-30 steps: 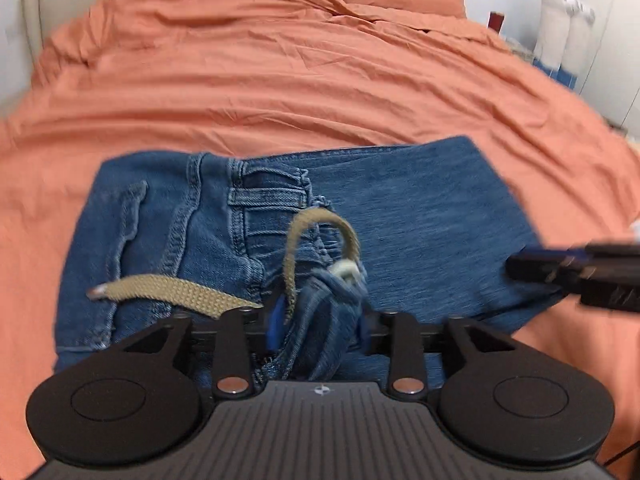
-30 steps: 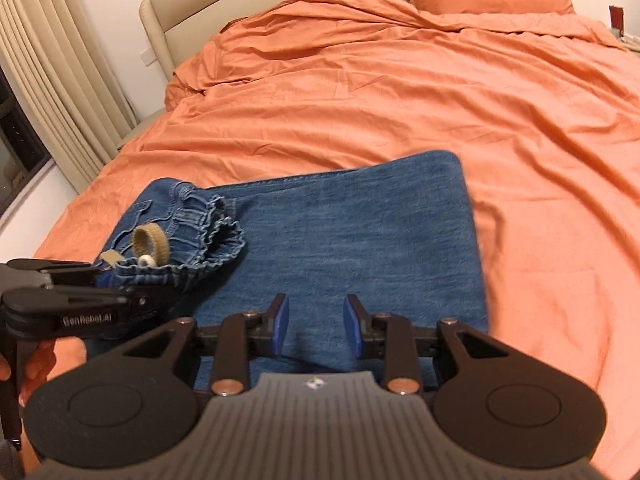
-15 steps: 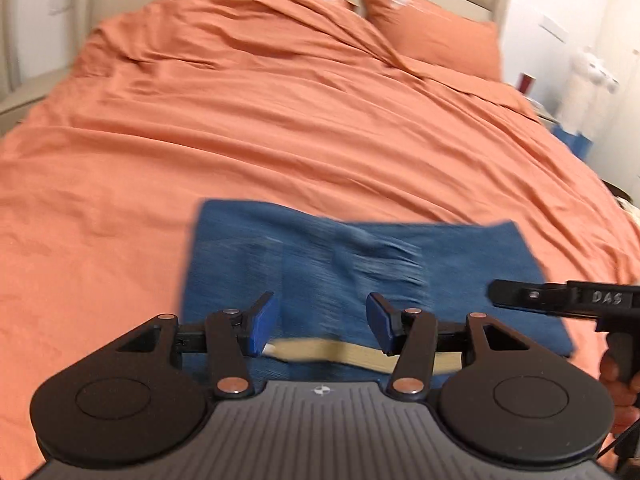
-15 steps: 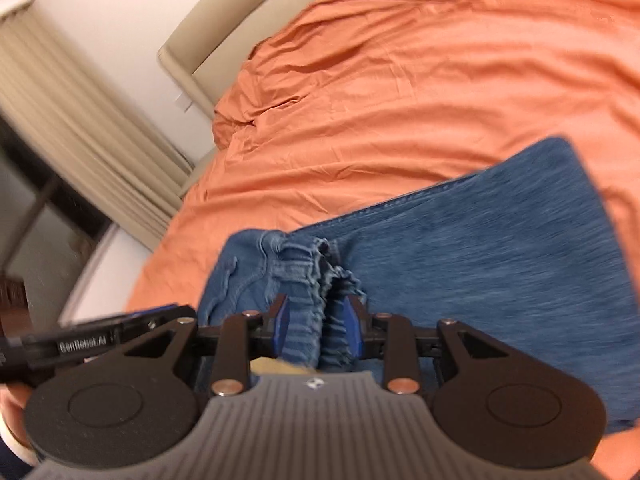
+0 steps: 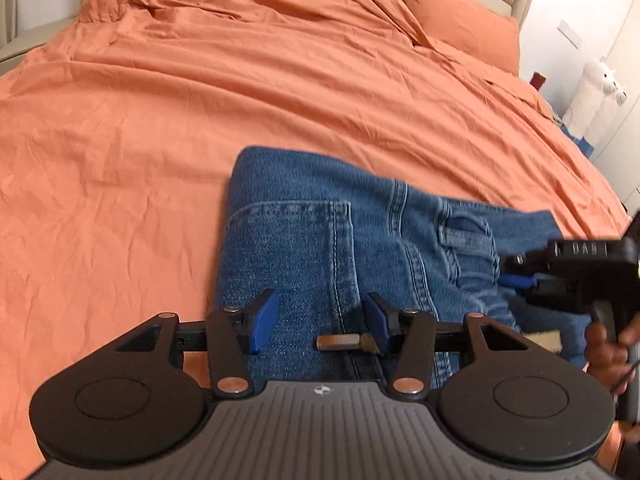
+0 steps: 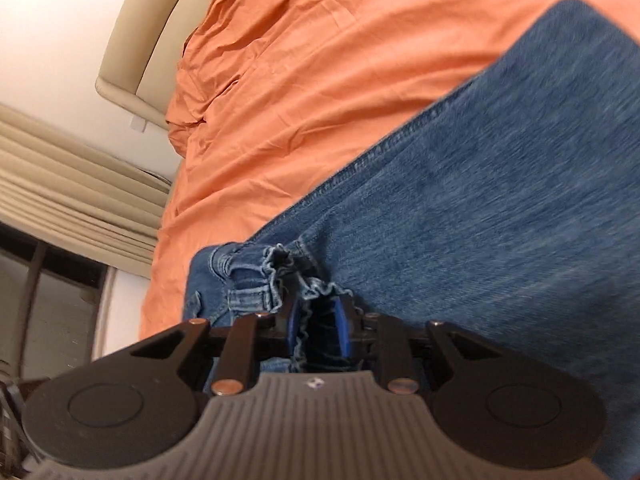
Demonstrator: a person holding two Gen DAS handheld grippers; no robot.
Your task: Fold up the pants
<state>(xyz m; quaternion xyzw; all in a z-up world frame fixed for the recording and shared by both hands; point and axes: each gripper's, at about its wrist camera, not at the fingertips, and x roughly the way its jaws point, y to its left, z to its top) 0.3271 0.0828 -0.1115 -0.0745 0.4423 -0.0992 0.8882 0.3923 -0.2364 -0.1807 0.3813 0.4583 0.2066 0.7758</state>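
Jeans [image 5: 320,240] lie folded on the orange bedspread [image 5: 160,100], near the foot end of the bed, back pocket and seams facing up. A tan drawstring tip [image 5: 338,343] lies on the denim between my left fingers, touching the right-hand pad.

My left gripper [image 5: 320,320] hangs over the jeans, jaws spread wide, nothing in them.

My right gripper [image 6: 318,328] has its blue pads pinched onto the frilled waistband edge [image 6: 308,292]; the jaws stand narrow with denim bunched between them.

Around: orange pillow [image 5: 460,20] at the head, beige headboard [image 6: 136,48], pleated curtain [image 6: 72,184] to the side, a white plush toy [image 5: 600,92] beside the bed.

In the left view my right gripper [image 5: 516,280] covers the waistband corner; its jaws are blurred there. The far leg of the jeans is smeared in the right view. Both gripper bodies cut off the near edge of the denim.
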